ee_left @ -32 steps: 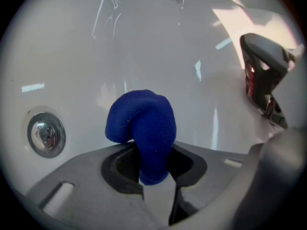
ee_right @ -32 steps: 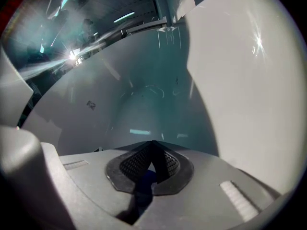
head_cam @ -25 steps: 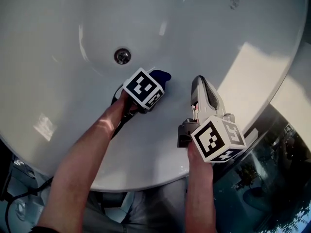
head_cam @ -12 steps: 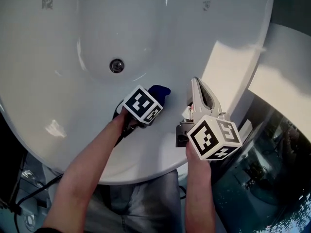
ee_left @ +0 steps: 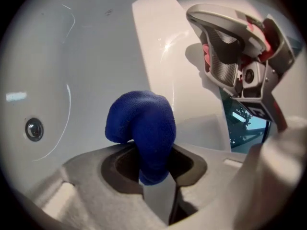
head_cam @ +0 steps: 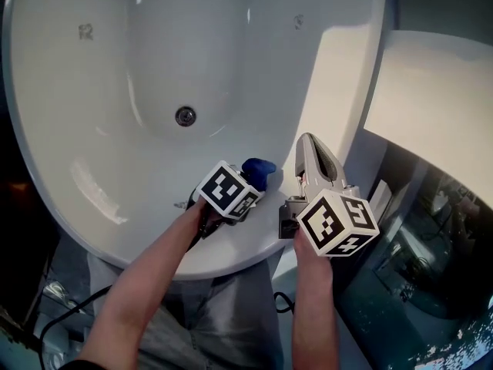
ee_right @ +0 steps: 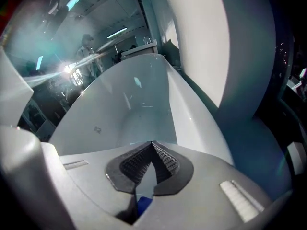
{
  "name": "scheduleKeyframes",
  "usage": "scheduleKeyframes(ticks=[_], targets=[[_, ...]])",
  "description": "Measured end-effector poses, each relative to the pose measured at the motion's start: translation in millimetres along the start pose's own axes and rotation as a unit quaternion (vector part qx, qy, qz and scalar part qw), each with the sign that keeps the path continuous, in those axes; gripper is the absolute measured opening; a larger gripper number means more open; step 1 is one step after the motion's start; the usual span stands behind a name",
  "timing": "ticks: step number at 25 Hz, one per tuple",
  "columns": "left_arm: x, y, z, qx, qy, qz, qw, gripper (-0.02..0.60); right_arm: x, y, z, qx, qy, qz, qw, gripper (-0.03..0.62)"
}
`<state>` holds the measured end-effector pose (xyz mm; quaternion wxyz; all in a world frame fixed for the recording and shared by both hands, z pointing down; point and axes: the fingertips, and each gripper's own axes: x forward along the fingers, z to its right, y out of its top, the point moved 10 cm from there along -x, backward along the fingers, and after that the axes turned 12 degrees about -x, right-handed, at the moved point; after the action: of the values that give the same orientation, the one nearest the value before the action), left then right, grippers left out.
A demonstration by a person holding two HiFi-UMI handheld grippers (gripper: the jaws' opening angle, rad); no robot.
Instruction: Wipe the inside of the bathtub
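The white bathtub (head_cam: 92, 183) fills the head view, its drain (head_cam: 185, 116) low in the basin. My left gripper (head_cam: 246, 183) is shut on a blue cloth (head_cam: 259, 171) and holds it against the near inner wall, just inside the rim. In the left gripper view the blue cloth (ee_left: 144, 128) bulges out from between the jaws. My right gripper (head_cam: 309, 142) hovers just right of the cloth over the tub's right rim, shut and holding nothing. In the right gripper view its ribbed pads (ee_right: 163, 161) meet at the tips.
A white flat ledge (head_cam: 431, 91) adjoins the tub on the right. Below the ledge lies a dark reflective surface (head_cam: 416, 284). A black cable (head_cam: 62, 318) trails on the floor at lower left. My own legs stand against the tub's near rim.
Both grippers have drawn back toward the near rim. The blue cloth has slid farther from the drain. The view has also pulled back, showing more of the tub and the ledge.
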<state>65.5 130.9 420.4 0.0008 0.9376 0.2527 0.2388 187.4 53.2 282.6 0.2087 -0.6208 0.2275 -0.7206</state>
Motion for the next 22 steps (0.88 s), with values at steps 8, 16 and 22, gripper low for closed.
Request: scheduleKeyframes(ticks=[8,16,22], targets=[[-13,-26,43,0.034,-0.003,-0.031,0.9989,0.13,-33,14,11,0.009,-0.004,0.022,1.0,0.006],[-57,-34,72,0.037,-0.011,-0.004,0.9993,0.13,-59,27,2,0.017,-0.005,0.025,1.0,0.006],[-73,-22,102,0.042,-0.043,0.026,0.9979,0.13,-71,27,8,0.028,-0.018,0.025,0.999,0.006]])
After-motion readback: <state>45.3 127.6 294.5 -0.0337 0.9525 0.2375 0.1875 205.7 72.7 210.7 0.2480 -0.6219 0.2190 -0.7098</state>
